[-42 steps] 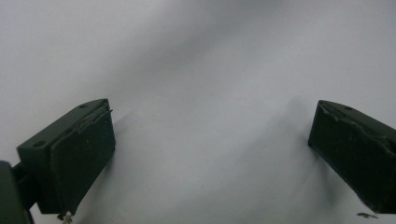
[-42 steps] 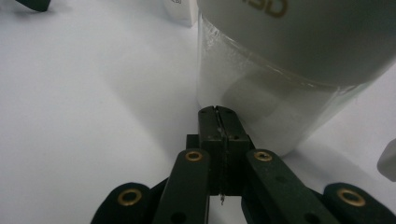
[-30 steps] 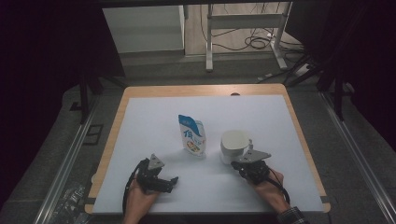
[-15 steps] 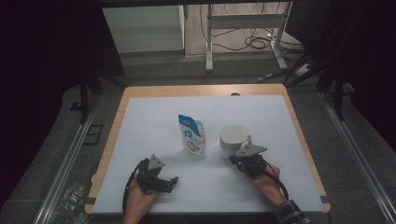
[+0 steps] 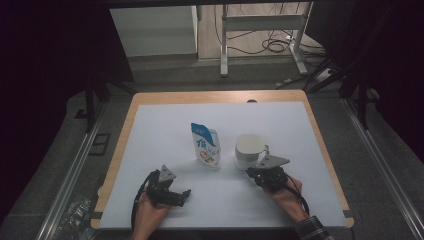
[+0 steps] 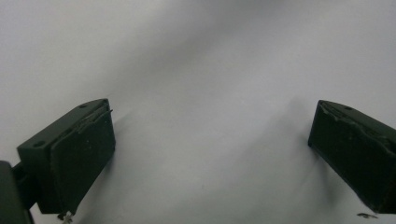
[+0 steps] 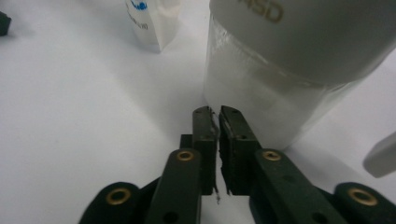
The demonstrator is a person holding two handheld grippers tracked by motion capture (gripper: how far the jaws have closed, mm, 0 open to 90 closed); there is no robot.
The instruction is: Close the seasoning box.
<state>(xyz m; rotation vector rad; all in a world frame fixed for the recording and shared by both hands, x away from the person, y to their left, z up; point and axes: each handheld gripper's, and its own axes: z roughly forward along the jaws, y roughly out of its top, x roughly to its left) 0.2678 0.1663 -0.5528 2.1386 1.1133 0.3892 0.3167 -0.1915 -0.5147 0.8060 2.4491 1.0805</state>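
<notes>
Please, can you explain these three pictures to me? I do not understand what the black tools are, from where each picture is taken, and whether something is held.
A person sits at a white table and holds a hand tool in each hand. The high view looks down from above: left gripper, right gripper. The other two pictures come from small cameras riding on those tools. On the table stand a blue-and-white pouch and a white jar. The left gripper is wide open over bare table. The right gripper, almost closed with a thin gap, has just been opening; it holds nothing and points at the jar's base.
</notes>
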